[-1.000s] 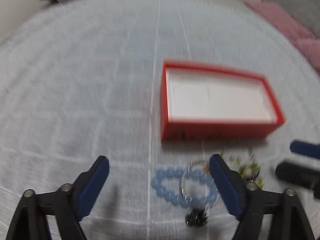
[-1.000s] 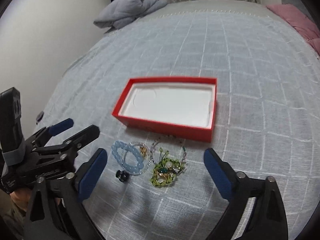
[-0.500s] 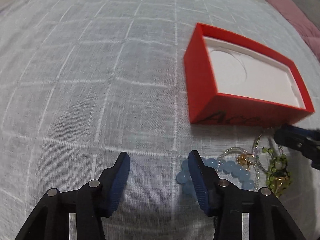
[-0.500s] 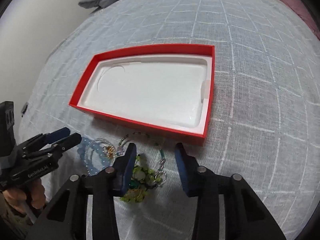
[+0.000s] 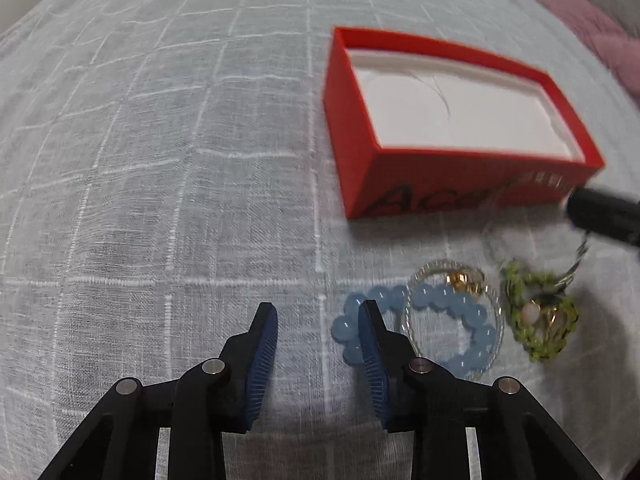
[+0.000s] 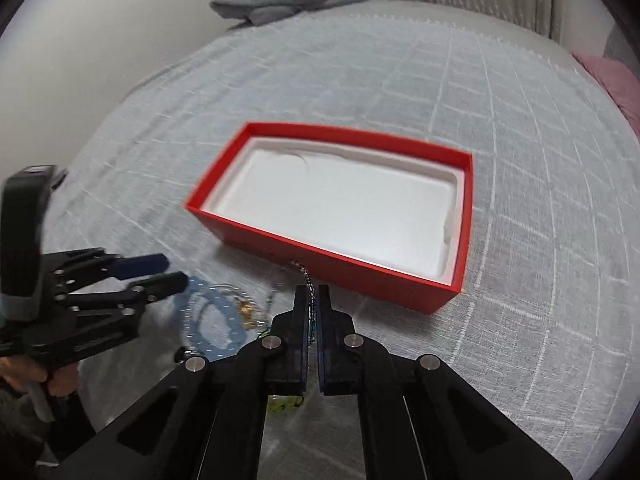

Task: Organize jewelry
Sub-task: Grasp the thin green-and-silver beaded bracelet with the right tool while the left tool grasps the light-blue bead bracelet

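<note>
The right hand-held gripper (image 6: 313, 300) has its two fingers pressed almost together on a thin beaded chain (image 6: 307, 280), which runs up between the pads toward the near wall of the red box (image 6: 460, 280); the pinch sits low and close to the box, probably so the chain can be lifted over that wall in a short move. The box stands open on the bed (image 6: 520, 160), its white lining bare, so no jewelry has gone in yet. The left hand-held gripper (image 5: 318, 316) is partly spread with nothing between its fingers; its right finger lies over the edge of the blue bead bracelet (image 5: 452, 300), which rests flat on the bedspread just in front of the box. A clear beaded ring with a gold charm (image 5: 460, 278) overlaps the blue bracelet, and a green beaded piece (image 5: 540, 320) lies just beside them, under the right gripper's tip. Whether the chain is tangled with the green piece cannot be told, since blur hides the join. The pieces are grouped close to the box's long side, which keeps each transfer short. The soft bedspread may let beads sink and snag.
</note>
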Demonstrator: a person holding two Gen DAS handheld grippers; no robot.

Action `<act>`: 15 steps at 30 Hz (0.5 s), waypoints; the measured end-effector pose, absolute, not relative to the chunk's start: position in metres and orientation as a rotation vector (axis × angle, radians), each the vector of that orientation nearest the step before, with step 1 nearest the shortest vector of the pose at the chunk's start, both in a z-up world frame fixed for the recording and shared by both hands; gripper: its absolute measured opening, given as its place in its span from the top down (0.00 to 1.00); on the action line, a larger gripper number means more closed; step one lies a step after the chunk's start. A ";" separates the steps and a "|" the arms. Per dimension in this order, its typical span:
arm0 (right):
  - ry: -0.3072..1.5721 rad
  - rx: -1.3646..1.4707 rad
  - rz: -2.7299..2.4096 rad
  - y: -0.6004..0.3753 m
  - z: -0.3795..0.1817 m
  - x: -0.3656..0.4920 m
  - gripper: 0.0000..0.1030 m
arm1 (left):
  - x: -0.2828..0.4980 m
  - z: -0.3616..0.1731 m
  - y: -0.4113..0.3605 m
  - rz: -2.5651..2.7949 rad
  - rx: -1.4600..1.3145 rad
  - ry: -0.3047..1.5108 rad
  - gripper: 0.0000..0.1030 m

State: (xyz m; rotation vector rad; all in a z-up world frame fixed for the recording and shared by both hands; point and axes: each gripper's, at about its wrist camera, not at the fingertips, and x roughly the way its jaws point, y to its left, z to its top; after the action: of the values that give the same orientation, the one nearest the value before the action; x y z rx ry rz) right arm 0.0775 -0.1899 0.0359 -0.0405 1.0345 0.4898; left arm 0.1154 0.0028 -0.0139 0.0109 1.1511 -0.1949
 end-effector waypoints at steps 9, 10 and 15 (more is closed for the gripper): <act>0.922 -0.009 0.550 -0.194 0.065 0.061 0.98 | 0.102 -0.023 -0.018 -0.169 0.071 1.102 0.91; 0.916 -0.009 0.548 -0.194 0.067 0.059 0.98 | 0.101 -0.022 -0.016 -0.166 0.062 1.099 0.91; 0.907 -0.003 0.527 -0.202 0.068 0.051 0.98 | 0.095 -0.010 -0.007 -0.207 0.013 1.073 0.92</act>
State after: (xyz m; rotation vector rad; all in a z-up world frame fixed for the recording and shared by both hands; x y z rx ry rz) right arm 0.0507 -0.2018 0.0675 -0.0033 0.9075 0.5267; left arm 0.0952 -0.0073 -0.0099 0.0128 1.0726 -0.2074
